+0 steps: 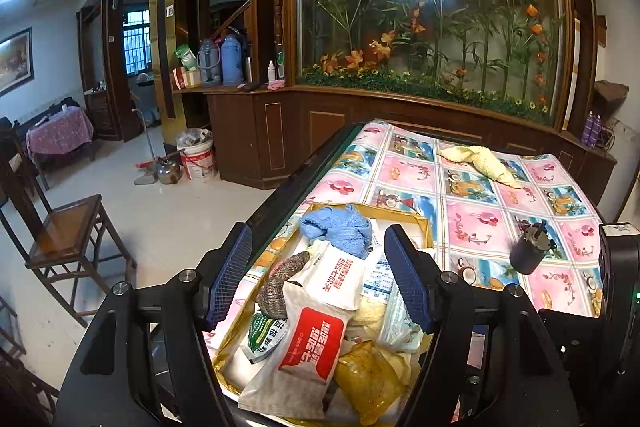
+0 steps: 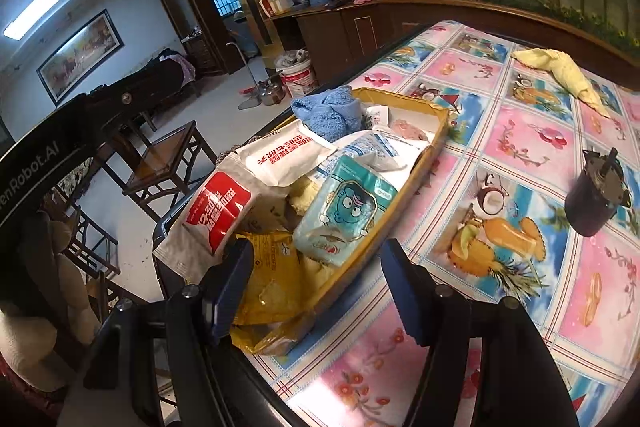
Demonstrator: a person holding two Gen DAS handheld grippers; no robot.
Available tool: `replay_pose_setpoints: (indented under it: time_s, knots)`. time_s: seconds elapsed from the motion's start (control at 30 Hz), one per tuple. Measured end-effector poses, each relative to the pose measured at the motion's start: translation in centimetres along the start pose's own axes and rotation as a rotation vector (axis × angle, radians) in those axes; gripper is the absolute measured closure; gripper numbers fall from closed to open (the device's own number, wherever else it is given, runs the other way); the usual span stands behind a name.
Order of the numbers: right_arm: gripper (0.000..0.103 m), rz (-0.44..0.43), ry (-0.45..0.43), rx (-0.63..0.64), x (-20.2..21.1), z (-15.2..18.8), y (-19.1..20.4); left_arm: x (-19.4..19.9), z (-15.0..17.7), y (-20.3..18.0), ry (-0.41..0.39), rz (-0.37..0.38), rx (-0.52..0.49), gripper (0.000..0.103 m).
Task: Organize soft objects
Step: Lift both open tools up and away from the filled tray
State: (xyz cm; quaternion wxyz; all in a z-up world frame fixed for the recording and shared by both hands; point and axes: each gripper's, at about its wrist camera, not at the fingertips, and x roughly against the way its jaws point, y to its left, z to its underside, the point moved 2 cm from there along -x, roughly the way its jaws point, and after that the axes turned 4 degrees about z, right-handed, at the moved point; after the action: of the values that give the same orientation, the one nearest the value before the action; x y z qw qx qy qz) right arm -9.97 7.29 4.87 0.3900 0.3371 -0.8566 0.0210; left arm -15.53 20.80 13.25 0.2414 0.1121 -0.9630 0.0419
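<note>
Both grippers are hanging over the gold box (image 2: 434,131), which is sitting in the middle of the frame, heaped with packets and a blue towel (image 2: 326,113). The left gripper (image 1: 320,277) and the right gripper (image 2: 316,293) are standing released, grasping nothing. A yellow cloth (image 2: 560,73) is lying loose at the upper right. To finish well, I would be reaching across, pinching it mid-fold, and clearing the dark cup (image 2: 596,195).

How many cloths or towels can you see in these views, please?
2: a blue towel at the far end of the cardboard tray, and a yellow cloth lying loose on the table. Others may be buried under packets.
</note>
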Motion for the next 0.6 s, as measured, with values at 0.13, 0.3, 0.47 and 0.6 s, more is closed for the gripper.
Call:
replay_pose_setpoints:
  time_s: [0.13,0.3,0.47,0.6]
  knots:
    - [0.037,0.010,-0.011,0.003,0.5,0.5,-0.2,0.4,0.2,-0.6,-0.003,-0.002,-0.013,0.033]
    - [0.037,0.021,-0.016,0.013,1.0,1.1,-0.1,0.5,0.5,-1.3,0.002,0.006,-0.026,0.033]
    - [0.037,0.032,-0.022,0.020,1.3,1.6,0.0,0.6,0.7,-1.9,0.005,0.000,-0.037,0.033]
    - [0.037,0.034,-0.023,0.014,1.5,2.0,-0.1,0.7,0.9,-2.4,0.006,-0.021,-0.050,0.033]
